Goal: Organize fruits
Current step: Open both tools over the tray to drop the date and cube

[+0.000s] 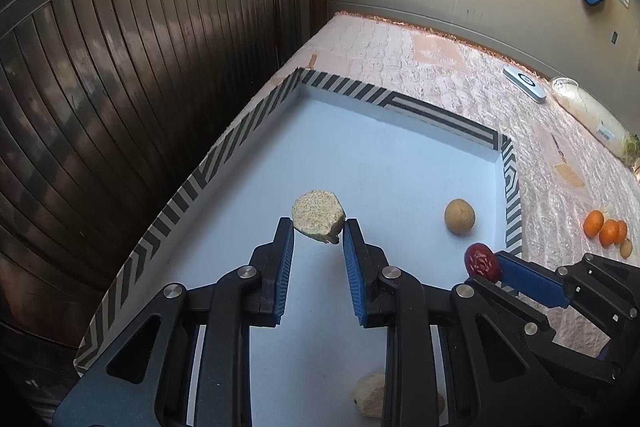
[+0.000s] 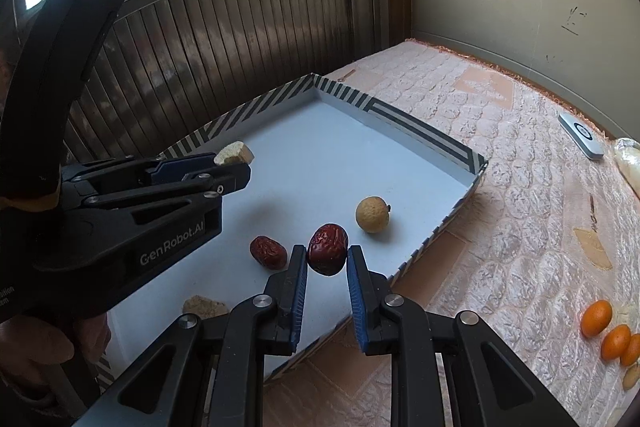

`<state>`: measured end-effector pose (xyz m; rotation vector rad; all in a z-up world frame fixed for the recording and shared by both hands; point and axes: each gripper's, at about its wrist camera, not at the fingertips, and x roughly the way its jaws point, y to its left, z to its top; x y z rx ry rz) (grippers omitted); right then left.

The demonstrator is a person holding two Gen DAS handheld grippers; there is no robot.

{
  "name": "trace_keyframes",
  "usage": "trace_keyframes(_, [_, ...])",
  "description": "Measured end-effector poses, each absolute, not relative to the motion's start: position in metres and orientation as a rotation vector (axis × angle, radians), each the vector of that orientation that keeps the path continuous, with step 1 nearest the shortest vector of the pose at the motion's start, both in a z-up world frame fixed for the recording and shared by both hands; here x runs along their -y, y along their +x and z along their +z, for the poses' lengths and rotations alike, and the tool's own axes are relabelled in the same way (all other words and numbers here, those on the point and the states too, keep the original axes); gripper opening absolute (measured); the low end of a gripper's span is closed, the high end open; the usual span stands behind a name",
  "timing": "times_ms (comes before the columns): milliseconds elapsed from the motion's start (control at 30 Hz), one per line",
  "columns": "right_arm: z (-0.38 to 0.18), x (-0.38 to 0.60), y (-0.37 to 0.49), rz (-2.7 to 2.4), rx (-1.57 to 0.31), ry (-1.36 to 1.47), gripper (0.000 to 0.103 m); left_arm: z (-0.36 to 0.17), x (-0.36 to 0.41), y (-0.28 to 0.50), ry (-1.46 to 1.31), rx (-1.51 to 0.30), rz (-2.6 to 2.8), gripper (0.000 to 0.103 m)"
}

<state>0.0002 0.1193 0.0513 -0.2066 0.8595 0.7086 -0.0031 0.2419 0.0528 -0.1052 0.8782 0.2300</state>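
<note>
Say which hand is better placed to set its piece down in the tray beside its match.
Right, probably. Its wrinkled dark-red date hangs close beside the loose date on the white tray. The left's beige chunk hangs further from its match.

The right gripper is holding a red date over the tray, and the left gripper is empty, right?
Not quite. The left gripper isn't empty: it holds a tan crumbly chunk, as the left wrist view shows. The right gripper does hold a red date over the tray.

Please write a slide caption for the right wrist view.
Right tool holds a red date above the striped tray.
</note>
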Motion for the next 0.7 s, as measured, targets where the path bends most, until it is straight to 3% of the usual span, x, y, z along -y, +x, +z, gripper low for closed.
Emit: trace_keyframes(700, [0.034,-0.149,0.012,0.746,-0.915,-0.246,0.019,0.042,-0.247,-0.001,-0.110,-0.928,0.260,0.025])
